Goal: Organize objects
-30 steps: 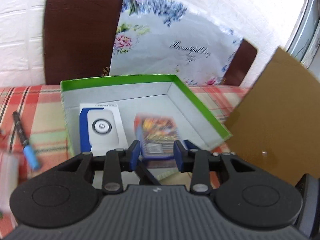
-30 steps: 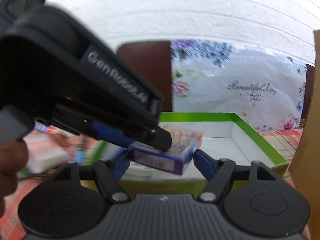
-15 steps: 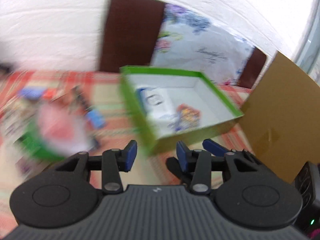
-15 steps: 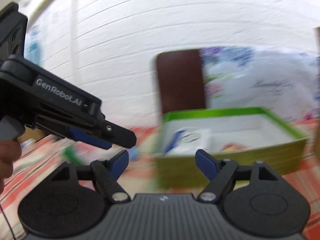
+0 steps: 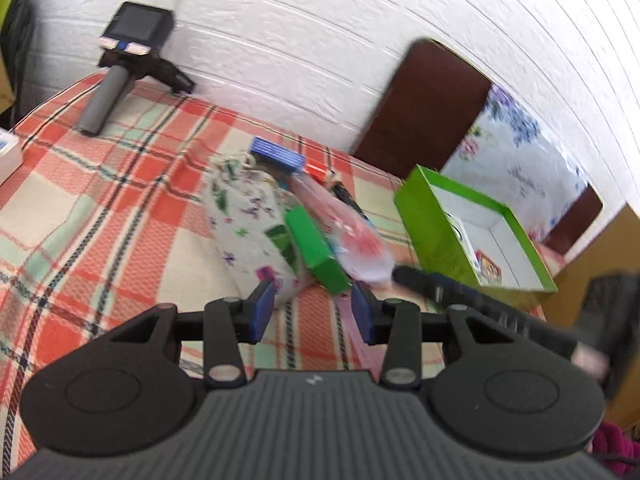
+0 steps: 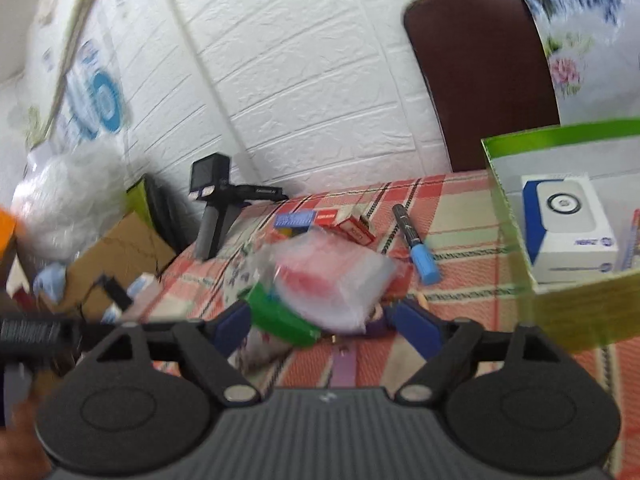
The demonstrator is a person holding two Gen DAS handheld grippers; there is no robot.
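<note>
A green-walled box (image 5: 436, 224) stands at the right of the plaid table; inside lie a white-and-blue carton (image 6: 568, 228) and a colourful card pack (image 5: 489, 269). Left of it is a pile: a floral pouch (image 5: 248, 220), a green box (image 5: 316, 252), a clear bag with red contents (image 5: 348, 236), a blue box (image 5: 278, 154), red packs (image 6: 352, 226) and a blue-capped marker (image 6: 416, 240). My left gripper (image 5: 314, 310) is open and empty, just short of the pile. My right gripper (image 6: 322, 322) is open and empty in front of the clear bag (image 6: 332, 276).
A spare black gripper with a grey handle (image 5: 128, 64) lies at the table's far left by the white brick wall. A brown chair back (image 5: 424, 108) stands behind the table. Cardboard (image 5: 600, 264) stands right of the green box. Boxes and a plastic bag (image 6: 68, 200) sit beyond the table's left side.
My left gripper let go of the card pack, which now lies in the green box. Both grippers have swung left, away from the box and toward the pile.
</note>
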